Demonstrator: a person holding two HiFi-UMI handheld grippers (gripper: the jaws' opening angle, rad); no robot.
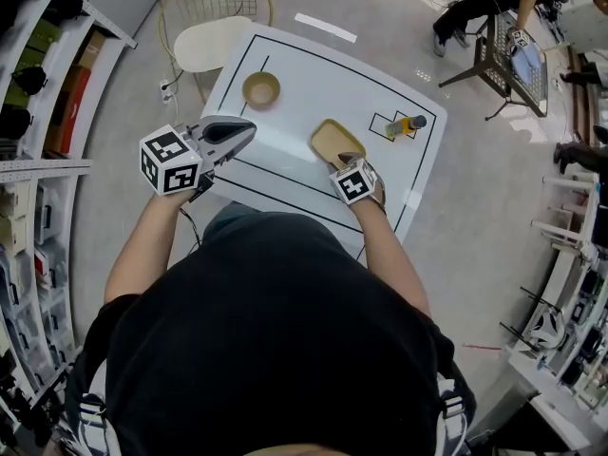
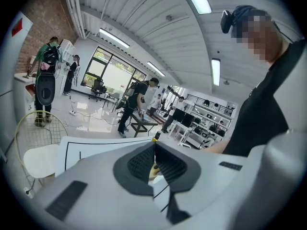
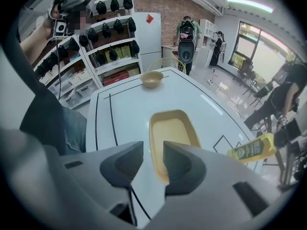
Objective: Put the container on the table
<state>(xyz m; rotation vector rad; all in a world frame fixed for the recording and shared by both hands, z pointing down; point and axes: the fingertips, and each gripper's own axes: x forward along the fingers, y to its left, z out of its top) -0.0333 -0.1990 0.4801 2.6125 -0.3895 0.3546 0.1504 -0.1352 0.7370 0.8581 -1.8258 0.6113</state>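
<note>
A white, black-lined tabletop [image 1: 313, 84] stands beside stocked shelves [image 1: 38, 112]. The empty yellow container [image 1: 332, 141] lies on it, with a bowl [image 1: 260, 89] and a bottle [image 1: 407, 125] apart. The right gripper [image 3: 152, 152] gapes empty above its near end; the left gripper [image 2: 154, 150] is closed, empty.

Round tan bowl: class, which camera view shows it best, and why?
The head view: the round tan bowl sits whole, seen from above, on the white table. The right gripper view shows the bowl small, at the table's far end. The left gripper view does not show it.
</note>
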